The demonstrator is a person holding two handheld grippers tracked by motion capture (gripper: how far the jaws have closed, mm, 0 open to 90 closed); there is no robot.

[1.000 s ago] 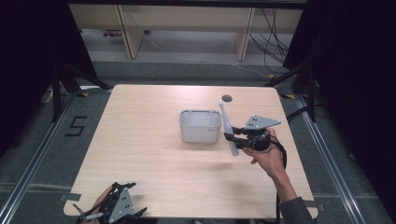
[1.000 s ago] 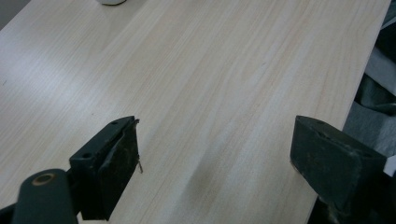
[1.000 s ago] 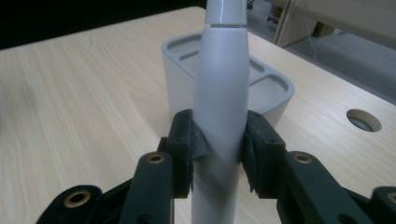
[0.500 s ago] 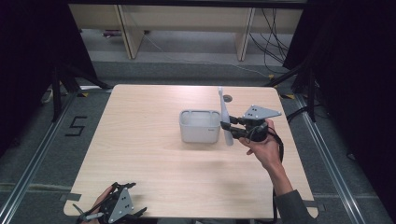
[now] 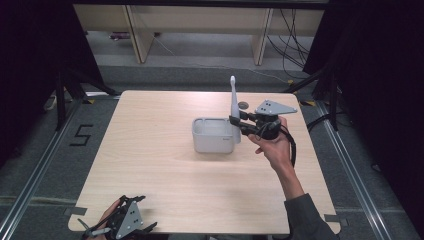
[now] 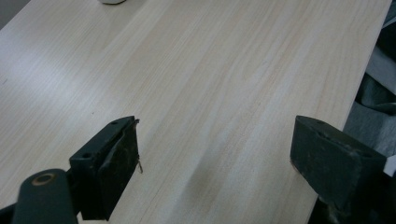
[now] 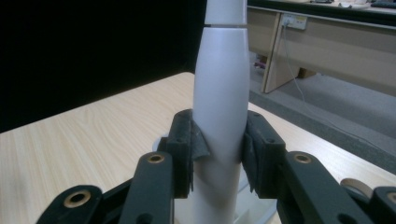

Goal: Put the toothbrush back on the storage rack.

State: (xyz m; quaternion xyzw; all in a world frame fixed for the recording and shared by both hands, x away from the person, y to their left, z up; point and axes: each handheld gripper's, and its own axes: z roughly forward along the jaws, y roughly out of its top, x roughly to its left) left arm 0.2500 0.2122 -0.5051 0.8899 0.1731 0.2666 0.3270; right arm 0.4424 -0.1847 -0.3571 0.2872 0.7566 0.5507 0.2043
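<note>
Right tool higher, electric toothbrush now upright beside container.

A pale wooden table stands on grey floor, dark curtains alongside.

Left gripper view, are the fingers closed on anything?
No, the left gripper has its fingers standing wide apart with nothing but bare wooden table between them.

**A lab recording bay**

A bare light-wood table stands on grey carpet, hemmed by black curtains. Metal floor rails run along both its side edges, a taped "5" marks the floor, and loose cables trail beyond its far edge.
</note>
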